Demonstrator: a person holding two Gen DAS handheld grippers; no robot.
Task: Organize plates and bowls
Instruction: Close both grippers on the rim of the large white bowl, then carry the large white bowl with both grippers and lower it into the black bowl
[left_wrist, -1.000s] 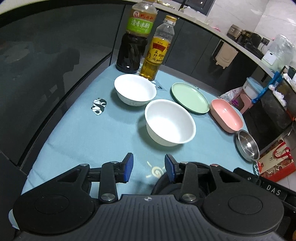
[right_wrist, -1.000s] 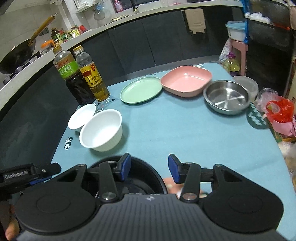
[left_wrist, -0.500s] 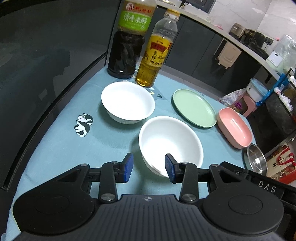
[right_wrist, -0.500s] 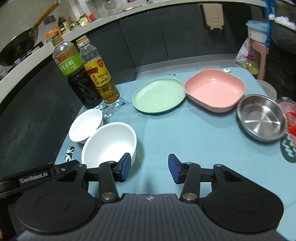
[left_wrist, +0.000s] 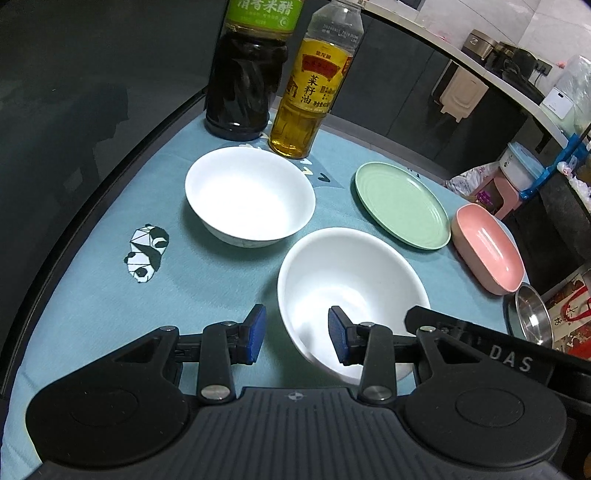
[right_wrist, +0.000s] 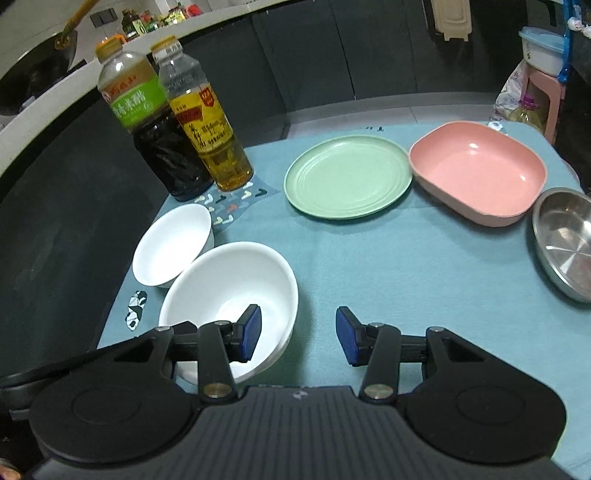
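1. a blue cloth (right_wrist: 388, 266) covers the tabletop; dark cabinets stand behind it.
2. two bottles (left_wrist: 306, 92) stand at the far left corner, beside the small white bowl (left_wrist: 251, 195); the green plate (right_wrist: 347, 177), pink dish (right_wrist: 480, 173) and steel bowl (right_wrist: 565, 240) line the far and right edges.
3. both claws have come closer than before to the large white bowl (left_wrist: 351, 280).
4. the left gripper (left_wrist: 295, 334), just narrowed slightly, and the right gripper (right_wrist: 299, 334) each straddle its rim, pads apart, gripping nothing.

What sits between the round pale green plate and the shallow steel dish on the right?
The pink rounded-square plastic dish lies between the round pale green plate and the shallow steel dish, apart from both. The right wrist view shows it best.
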